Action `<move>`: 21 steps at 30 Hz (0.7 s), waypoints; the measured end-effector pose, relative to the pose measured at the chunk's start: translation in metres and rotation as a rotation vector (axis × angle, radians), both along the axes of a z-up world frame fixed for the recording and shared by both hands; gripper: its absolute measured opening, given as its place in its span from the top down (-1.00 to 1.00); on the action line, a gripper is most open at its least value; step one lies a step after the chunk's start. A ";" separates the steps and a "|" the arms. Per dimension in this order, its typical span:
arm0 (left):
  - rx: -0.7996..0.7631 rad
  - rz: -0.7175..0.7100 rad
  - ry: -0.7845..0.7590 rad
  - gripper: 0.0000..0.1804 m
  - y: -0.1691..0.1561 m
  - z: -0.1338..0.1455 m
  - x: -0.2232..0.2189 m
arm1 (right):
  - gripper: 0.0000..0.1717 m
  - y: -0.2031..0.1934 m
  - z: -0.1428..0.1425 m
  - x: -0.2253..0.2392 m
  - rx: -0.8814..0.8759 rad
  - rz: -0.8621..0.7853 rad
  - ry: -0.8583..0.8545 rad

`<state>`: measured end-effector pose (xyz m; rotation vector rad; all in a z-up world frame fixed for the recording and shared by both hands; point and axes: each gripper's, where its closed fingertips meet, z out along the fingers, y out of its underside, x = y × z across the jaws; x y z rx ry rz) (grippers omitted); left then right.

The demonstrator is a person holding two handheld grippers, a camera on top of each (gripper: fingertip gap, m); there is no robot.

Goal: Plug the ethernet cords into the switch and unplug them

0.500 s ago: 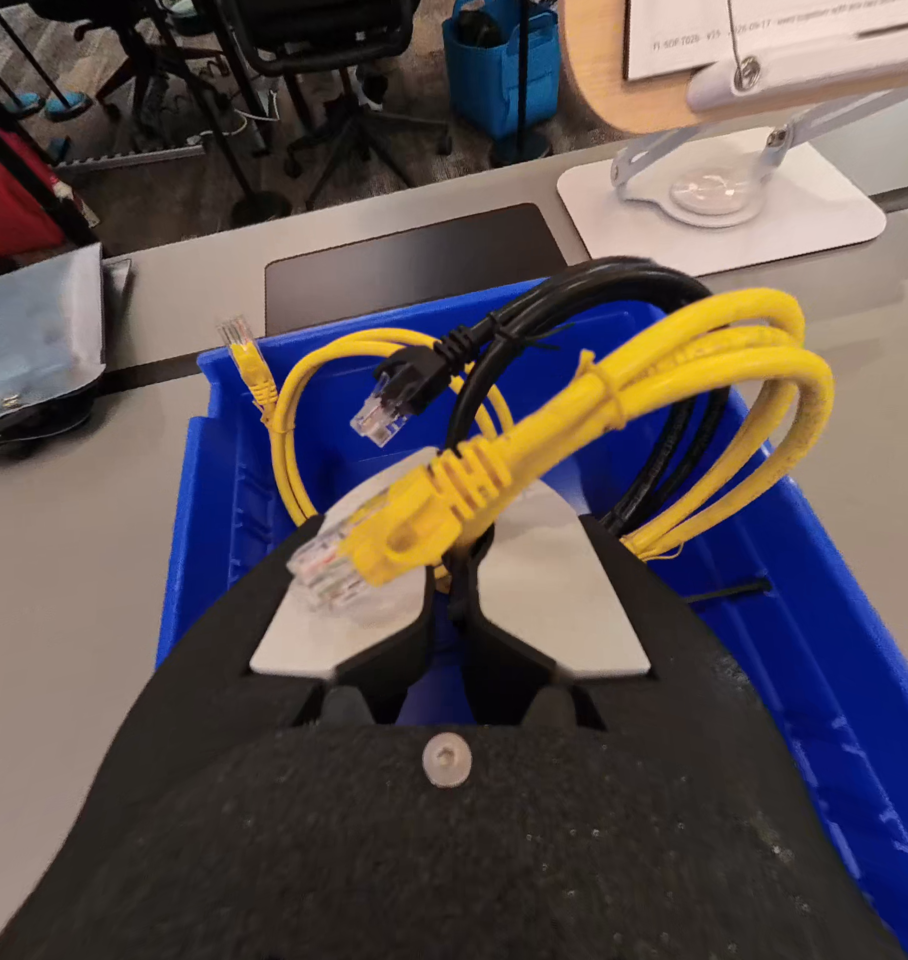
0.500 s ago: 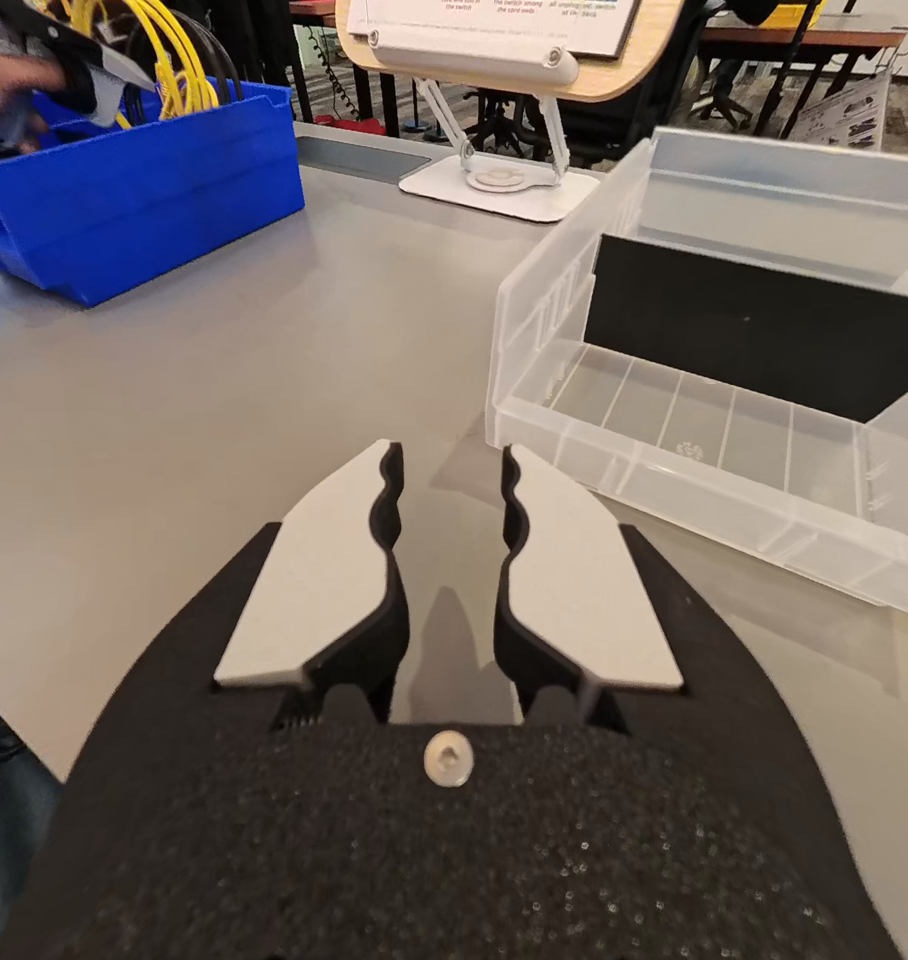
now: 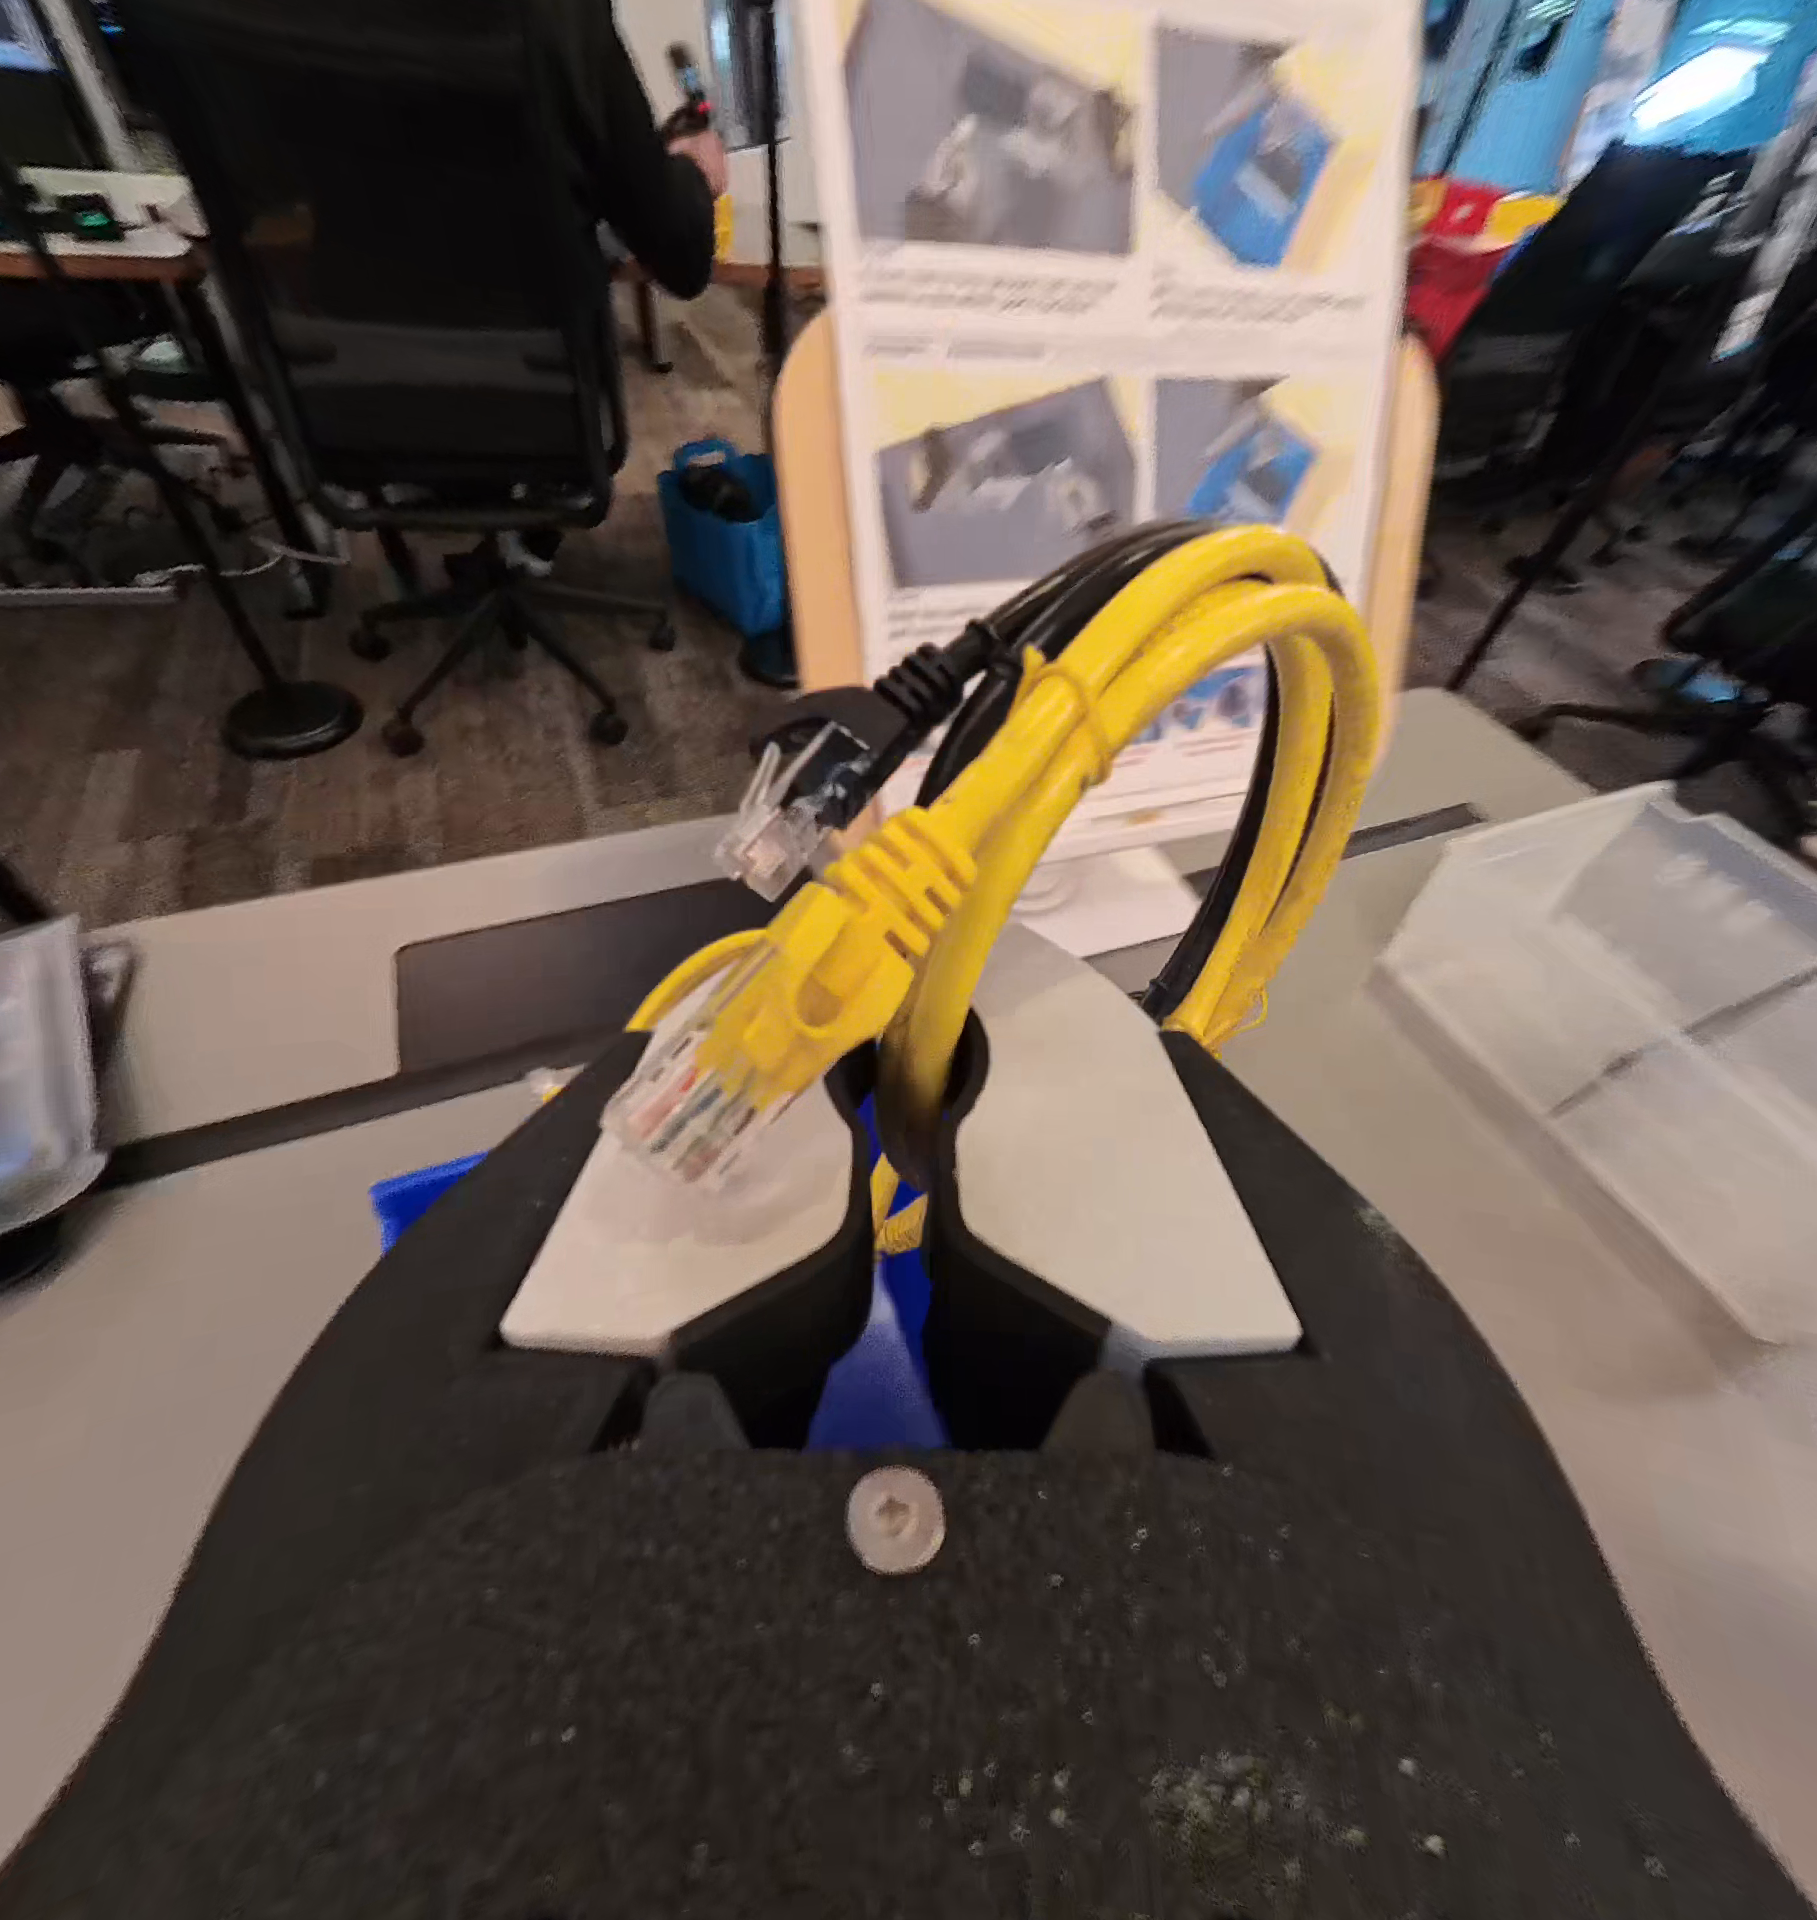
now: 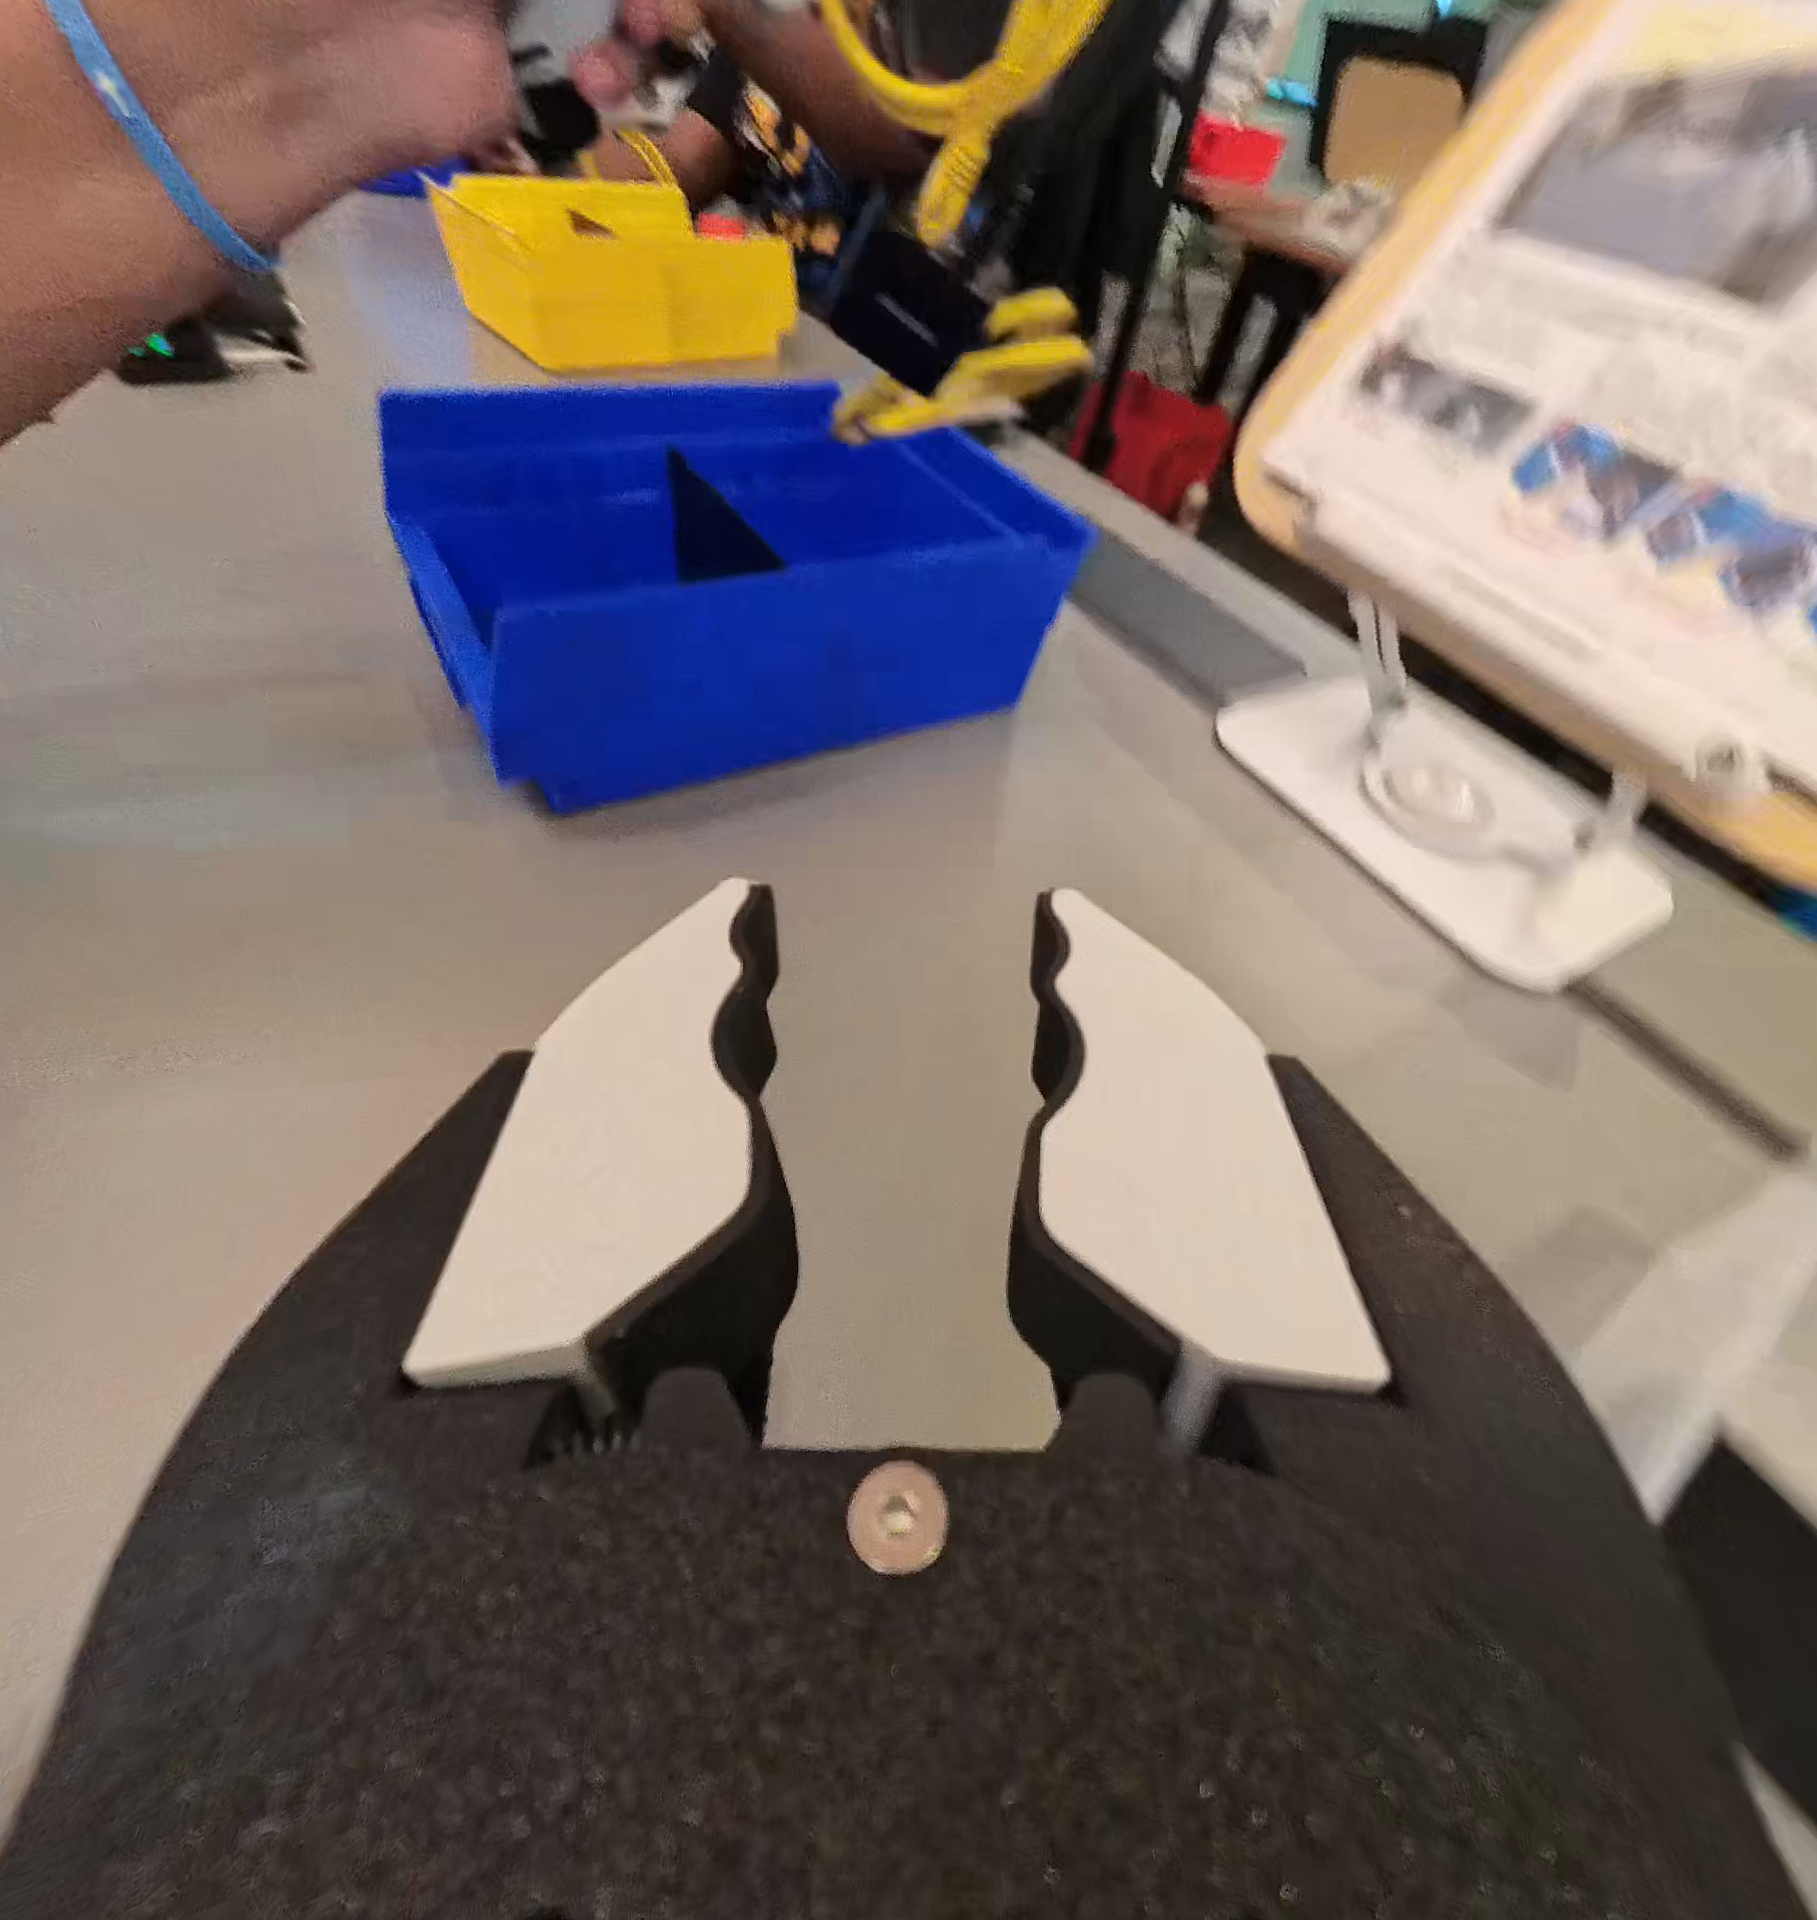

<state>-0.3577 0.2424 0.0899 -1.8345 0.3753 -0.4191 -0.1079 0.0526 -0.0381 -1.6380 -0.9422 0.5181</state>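
Above blue bin (image 4: 738, 623):
left tool (image 3: 909, 1081): I'm gripping the yellow ethernet cord (image 3: 1143, 707) bundle, jaws nearly closed
right tool (image 4: 904, 914): I'm holding it parted, empty
step: fetching cords
next: I'm needing the switch, not in view

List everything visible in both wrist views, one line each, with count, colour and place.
Ethernet cords: bundle, yellow with a black one alongside, lifted above the table in the left tongs.
Blue bin: one, on the grey table, with a black divider inside.
Yellow bin: one, farther along the table beyond the blue bin.
Clear bin: one, transparent, on the table at right.
Instruction sheet on stand: one, white base, at the table's back edge.
Table: one, grey.
Office chair: one, black, on the floor behind.
Left tongs: shut on a yellow cord.
Right tongs: open, nothing between them.
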 end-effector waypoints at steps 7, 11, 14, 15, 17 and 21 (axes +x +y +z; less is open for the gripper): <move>0.006 -0.297 -0.197 0.94 -0.047 0.052 0.068 | 0.34 0.041 0.052 -0.062 0.113 0.208 0.188; -0.021 -0.443 -0.281 0.94 -0.073 0.053 0.104 | 0.25 0.044 0.065 -0.067 0.126 0.250 0.284; -0.054 -0.507 -0.307 0.94 -0.086 0.039 0.129 | 0.26 0.045 0.065 -0.063 0.157 0.231 0.270; -0.066 -0.515 -0.314 0.94 -0.088 0.034 0.137 | 0.26 0.046 0.065 -0.061 0.175 0.214 0.261; -0.087 -0.506 -0.331 0.94 -0.090 0.023 0.149 | 0.25 0.051 0.062 -0.056 0.192 0.170 0.232; -0.108 -0.341 -0.411 0.94 -0.082 0.003 0.159 | 0.14 0.065 0.056 -0.043 0.215 0.001 0.173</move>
